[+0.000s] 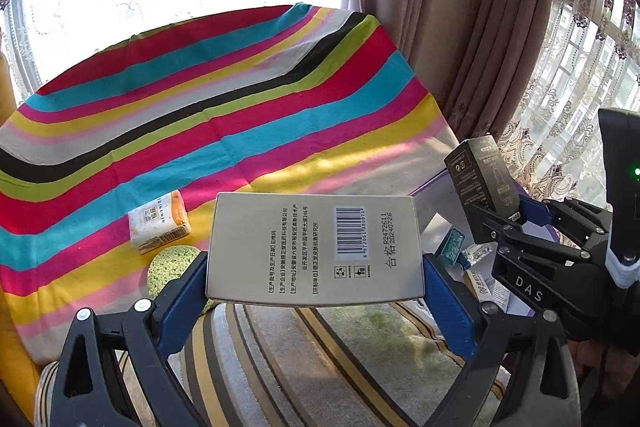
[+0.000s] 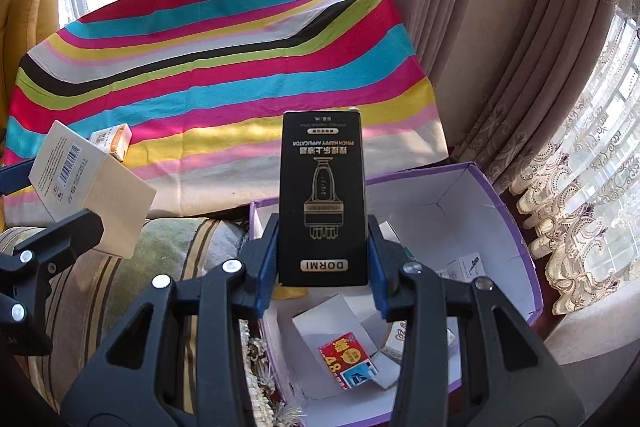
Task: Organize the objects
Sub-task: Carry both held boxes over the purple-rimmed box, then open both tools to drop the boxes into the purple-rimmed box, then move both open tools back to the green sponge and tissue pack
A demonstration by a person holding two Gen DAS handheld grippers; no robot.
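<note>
My left gripper (image 1: 316, 283) is shut on a flat beige box (image 1: 320, 227) with a barcode, its blue pads pressing both side edges above a striped cushion. In the right wrist view that beige box (image 2: 84, 183) hangs at the left edge in the left gripper (image 2: 48, 203). My right gripper (image 2: 323, 263) is shut on an upright black DORMI box (image 2: 324, 195) over the near-left part of an open purple-edged carton (image 2: 472, 199). The left wrist view shows the black box (image 1: 482, 175) and the right gripper (image 1: 508, 227) at the right.
A striped cloth (image 2: 208, 67) covers the surface behind, with a small orange-and-white packet (image 1: 160, 223) and a green spongy pad (image 1: 172, 267) on it. The carton holds several small boxes and cards (image 2: 348, 359). Curtains (image 2: 460, 27) hang at the right, and a striped cushion (image 1: 304, 355) lies below.
</note>
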